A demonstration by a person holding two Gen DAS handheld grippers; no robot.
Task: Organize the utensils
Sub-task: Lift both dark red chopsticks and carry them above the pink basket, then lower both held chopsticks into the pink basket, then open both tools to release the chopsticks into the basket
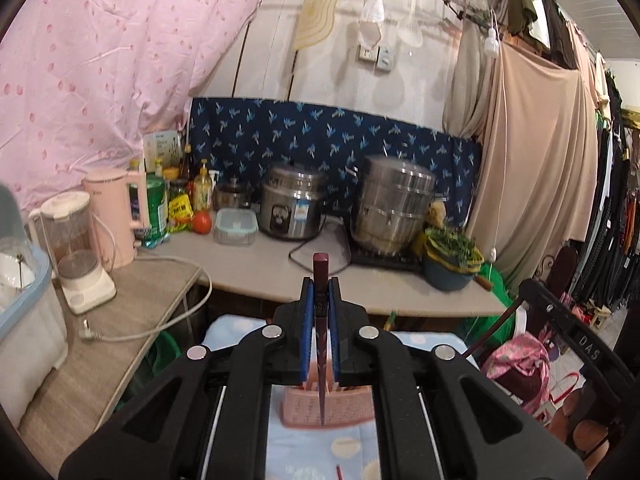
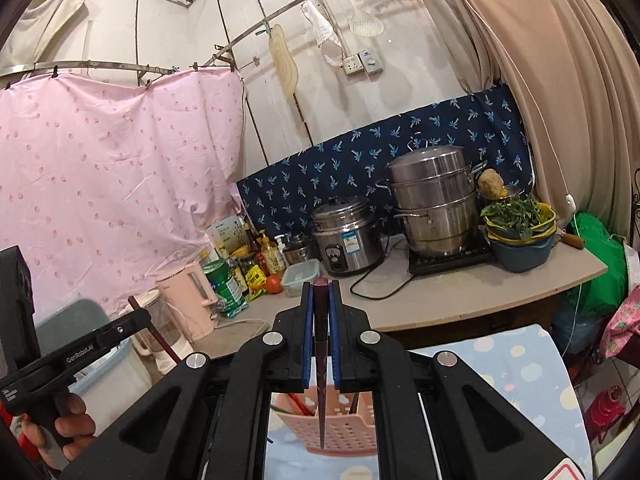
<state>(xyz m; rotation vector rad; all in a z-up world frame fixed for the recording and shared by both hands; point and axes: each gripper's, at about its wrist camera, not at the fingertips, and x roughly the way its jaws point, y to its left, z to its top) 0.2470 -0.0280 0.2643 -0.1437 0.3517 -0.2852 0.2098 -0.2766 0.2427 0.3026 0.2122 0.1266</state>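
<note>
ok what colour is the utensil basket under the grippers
Pink, with a perforated wall; the basket shows best in the right wrist view.

A makeshift home kitchen: rice cooker (image 1: 294, 206), steamer pot (image 1: 394, 204), hanging curtains (image 1: 100, 72).

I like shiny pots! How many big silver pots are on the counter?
2: a rice cooker left of a taller stacked steamer pot on the hob; a smaller pot behind may be hidden.

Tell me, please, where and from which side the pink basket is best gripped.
Grip the pink basket by its upper rim, coming from above: it stands upright, open-topped, and its thin wall is easy to pinch. Avoid the chopsticks inside.
</note>
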